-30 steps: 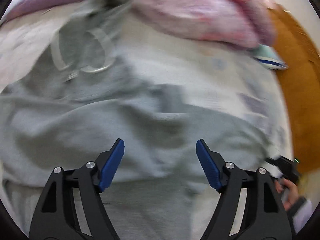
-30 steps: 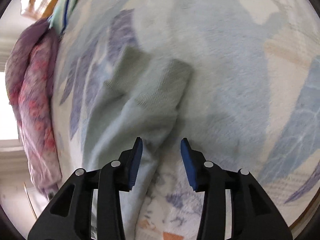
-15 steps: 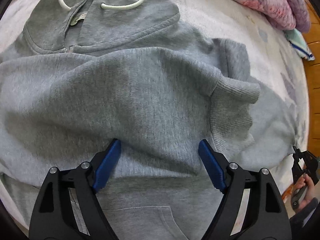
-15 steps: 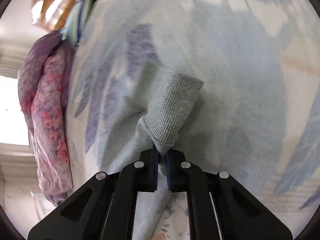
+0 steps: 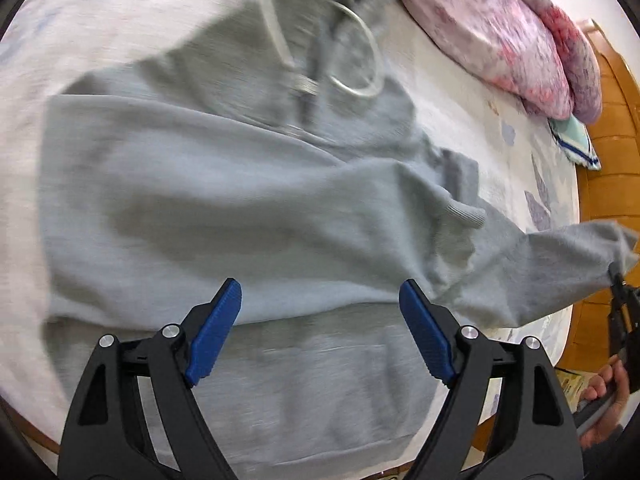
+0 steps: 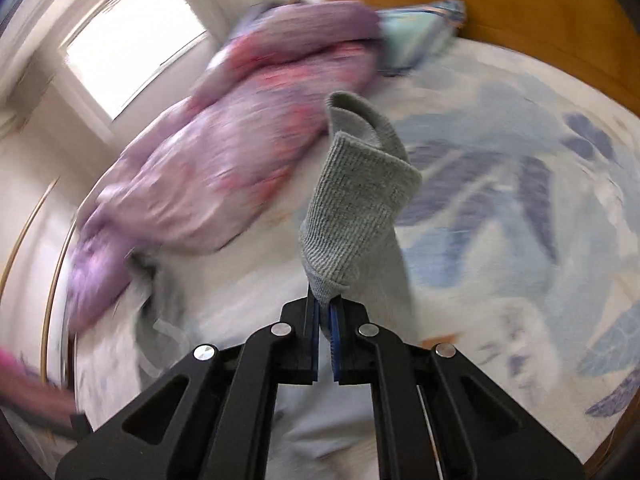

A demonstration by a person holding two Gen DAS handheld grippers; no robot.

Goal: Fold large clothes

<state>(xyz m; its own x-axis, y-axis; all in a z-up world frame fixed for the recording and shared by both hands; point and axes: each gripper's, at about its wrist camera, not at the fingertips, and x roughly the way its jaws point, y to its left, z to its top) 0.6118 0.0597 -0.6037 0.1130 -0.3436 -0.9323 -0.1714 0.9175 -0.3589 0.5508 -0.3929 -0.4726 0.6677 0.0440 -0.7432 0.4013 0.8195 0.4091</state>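
item: grey hoodie, spread front-up on a bed with a pale blue-patterned cover; hood and white drawstring toward the far end, hem and pouch pocket nearest the left wrist camera.
first sleeve: already laid across the chest, its ribbed cuff resting near the right-hand side of the body.
second sleeve: lifted off the cover, stretched out to the right edge of the left wrist view.
step in hand (judged): folding the second sleeve in over the chest.
how to do it well: carry the cuff across low and taut so that the sleeve creases at the shoulder seam; lay it flat and parallel to the first sleeve; let go only once the cloth lies down, lest it bunch.
right gripper: pressed together, pinching the ribbed cuff of the lifted sleeve; the cuff stands up out of the pads.
left gripper: spread wide, hovering over the hoodie's lower body; nothing between the blue pads; touches no cloth that can be made out.
surroundings: pink-and-purple floral quilt heaped along the far side; folded striped cloth beside a wooden headboard.
risk (judged): a hard pull may drag the body askew.
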